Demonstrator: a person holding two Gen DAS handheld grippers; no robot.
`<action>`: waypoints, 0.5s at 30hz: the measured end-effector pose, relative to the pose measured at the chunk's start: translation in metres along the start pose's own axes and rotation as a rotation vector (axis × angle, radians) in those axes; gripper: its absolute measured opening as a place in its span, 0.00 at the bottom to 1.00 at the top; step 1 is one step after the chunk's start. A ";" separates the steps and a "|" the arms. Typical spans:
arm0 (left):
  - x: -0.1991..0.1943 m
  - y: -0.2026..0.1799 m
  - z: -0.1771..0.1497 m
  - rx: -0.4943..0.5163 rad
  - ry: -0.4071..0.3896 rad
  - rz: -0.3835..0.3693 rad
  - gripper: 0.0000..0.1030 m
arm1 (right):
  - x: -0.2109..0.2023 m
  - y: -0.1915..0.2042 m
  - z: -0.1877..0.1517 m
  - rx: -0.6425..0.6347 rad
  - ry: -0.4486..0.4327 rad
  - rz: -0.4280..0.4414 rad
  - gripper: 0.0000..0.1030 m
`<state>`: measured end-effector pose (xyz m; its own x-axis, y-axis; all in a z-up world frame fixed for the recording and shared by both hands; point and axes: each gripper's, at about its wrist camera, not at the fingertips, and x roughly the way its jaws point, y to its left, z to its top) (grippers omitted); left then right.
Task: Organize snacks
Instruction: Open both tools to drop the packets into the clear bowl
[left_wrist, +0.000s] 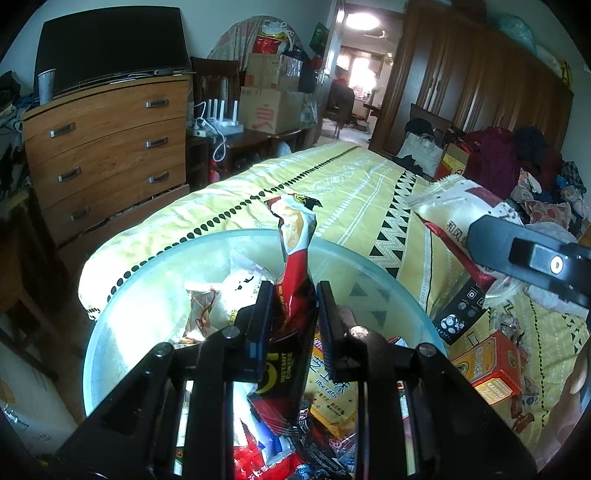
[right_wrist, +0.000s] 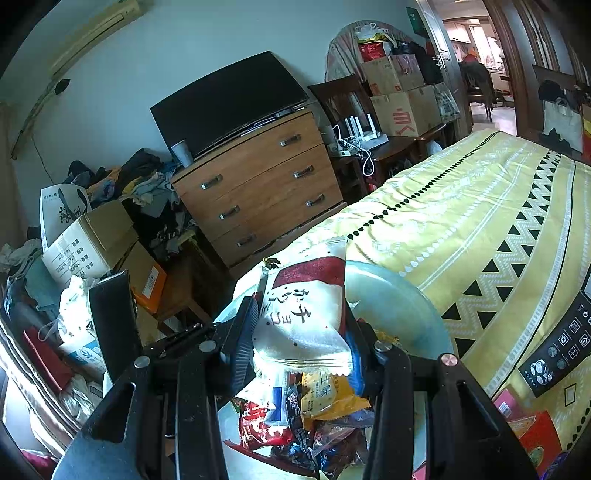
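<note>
A tall red-and-cream instant coffee sachet (left_wrist: 295, 258) stands upright between the fingers (left_wrist: 264, 314) of the left gripper (left_wrist: 294, 314), which are clamped on its crumpled lower half above a round, pale translucent plastic basin (left_wrist: 388, 269). The basin sits on a bed under a yellow bedspread patterned with black triangles and dots (left_wrist: 351, 184), near its left edge.

The right gripper (right_wrist: 301, 332) pinches one white pillow-shaped snack packet with a dark red band and black characters (right_wrist: 306, 306), its fingers (right_wrist: 245, 328) pressed against both sides; in the left wrist view the same packet (left_wrist: 454, 206) hangs over the bedspread to the right of the basin.

Inside the basin lie at least two pale wrapped snacks (left_wrist: 207, 306) at its far side. Nearer the cameras, a heap of loose snack packets (right_wrist: 306, 413) in red, yellow, blue and dark wrappers is too jumbled to count.

On the bedspread to the right lie one black box printed with white icons (right_wrist: 565, 339) and one orange-and-red carton (left_wrist: 491, 365).

Beyond the bed stands one wooden chest of drawers with metal handles (right_wrist: 258, 177), carrying one dark flat screen (right_wrist: 229, 103) and one pale cup (right_wrist: 181, 152).
</note>
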<state>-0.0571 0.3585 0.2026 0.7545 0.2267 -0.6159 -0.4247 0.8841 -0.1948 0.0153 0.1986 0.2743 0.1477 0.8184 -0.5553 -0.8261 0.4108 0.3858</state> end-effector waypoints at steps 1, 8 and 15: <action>0.001 0.000 0.000 0.002 0.003 0.001 0.23 | 0.000 0.001 0.000 -0.001 0.000 -0.002 0.45; 0.014 0.000 0.000 0.015 0.040 0.033 0.24 | 0.011 -0.005 0.002 0.009 0.014 -0.010 0.45; 0.015 -0.001 0.000 0.024 0.041 0.074 0.61 | 0.018 -0.017 0.004 0.038 0.029 -0.027 0.52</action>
<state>-0.0448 0.3611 0.1936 0.7004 0.2750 -0.6587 -0.4657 0.8754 -0.1297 0.0341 0.2078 0.2610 0.1532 0.7954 -0.5864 -0.8006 0.4477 0.3983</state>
